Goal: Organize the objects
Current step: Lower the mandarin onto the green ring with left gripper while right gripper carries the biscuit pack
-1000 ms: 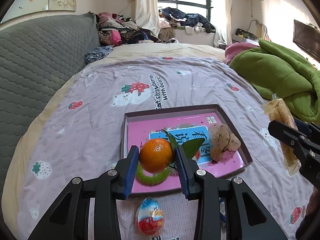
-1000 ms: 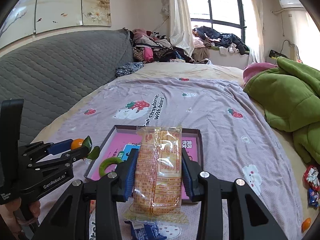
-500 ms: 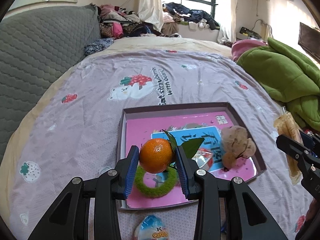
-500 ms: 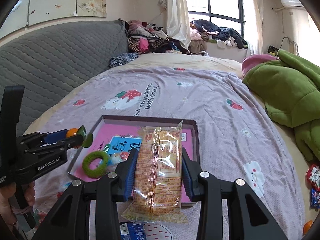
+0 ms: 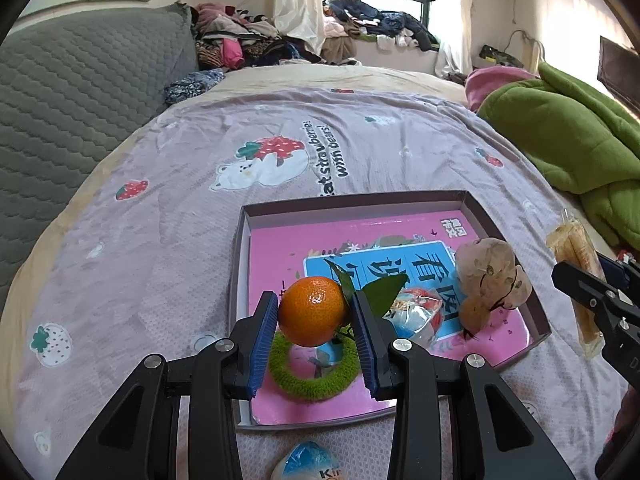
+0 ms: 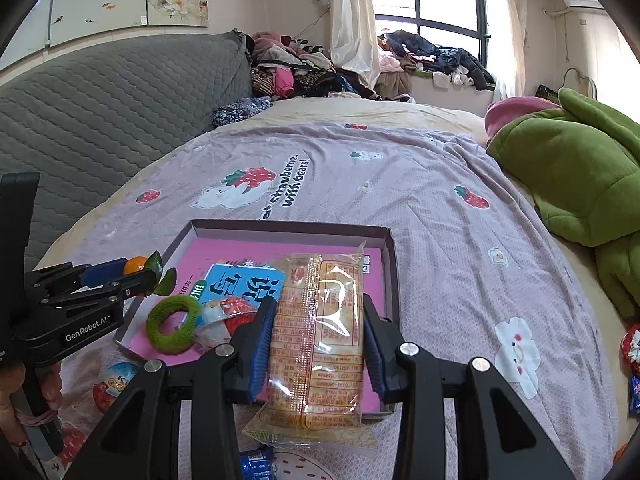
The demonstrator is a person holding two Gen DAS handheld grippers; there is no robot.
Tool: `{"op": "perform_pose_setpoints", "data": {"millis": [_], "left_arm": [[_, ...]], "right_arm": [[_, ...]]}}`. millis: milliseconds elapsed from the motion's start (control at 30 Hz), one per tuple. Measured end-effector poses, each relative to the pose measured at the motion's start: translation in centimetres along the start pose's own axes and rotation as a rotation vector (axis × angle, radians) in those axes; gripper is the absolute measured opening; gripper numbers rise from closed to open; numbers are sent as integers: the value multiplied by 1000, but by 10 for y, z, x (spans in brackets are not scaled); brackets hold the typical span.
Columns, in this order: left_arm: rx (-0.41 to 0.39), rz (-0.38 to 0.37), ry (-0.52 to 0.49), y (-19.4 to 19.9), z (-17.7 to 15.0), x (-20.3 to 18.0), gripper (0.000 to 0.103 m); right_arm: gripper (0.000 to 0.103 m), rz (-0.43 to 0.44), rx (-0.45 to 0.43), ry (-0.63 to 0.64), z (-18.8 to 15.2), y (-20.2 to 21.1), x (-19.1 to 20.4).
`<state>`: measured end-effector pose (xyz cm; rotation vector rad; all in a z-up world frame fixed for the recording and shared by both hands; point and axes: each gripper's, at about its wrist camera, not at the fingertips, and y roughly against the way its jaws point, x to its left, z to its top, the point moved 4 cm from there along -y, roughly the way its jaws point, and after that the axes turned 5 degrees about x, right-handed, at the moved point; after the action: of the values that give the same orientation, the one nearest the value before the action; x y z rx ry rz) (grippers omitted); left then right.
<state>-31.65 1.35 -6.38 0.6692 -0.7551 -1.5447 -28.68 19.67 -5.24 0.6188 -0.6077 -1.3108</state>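
Only leftward: dried flower [image 5: 492, 276].

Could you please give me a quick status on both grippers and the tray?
Left gripper shut on tangerine, right gripper on cracker pack. Both over tray. Green ring, wrapped snack already inside.

Glossy, dimpled orange tangerine [image 5: 312, 311]; fuzzy green yarn ring [image 5: 314, 372] (rough pile); crinkly clear plastic snack packet [image 6: 316, 344]; matt cardboard tray [image 5: 352, 203]; soft lilac printed cloth bedsheet [image 5: 180, 248]
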Motion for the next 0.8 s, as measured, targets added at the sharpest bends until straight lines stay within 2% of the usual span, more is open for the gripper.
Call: {"op": "perform_pose_setpoints", "data": {"millis": [367,800], "left_arm": [[21,12,-12,-15,3,-4,38],[85,9,-17,-41,3,-6,38]], "right_arm": [[41,-8,26,-12,-6,-16,-10],[41,-24,69,-29,-18,-37,-23]]}}
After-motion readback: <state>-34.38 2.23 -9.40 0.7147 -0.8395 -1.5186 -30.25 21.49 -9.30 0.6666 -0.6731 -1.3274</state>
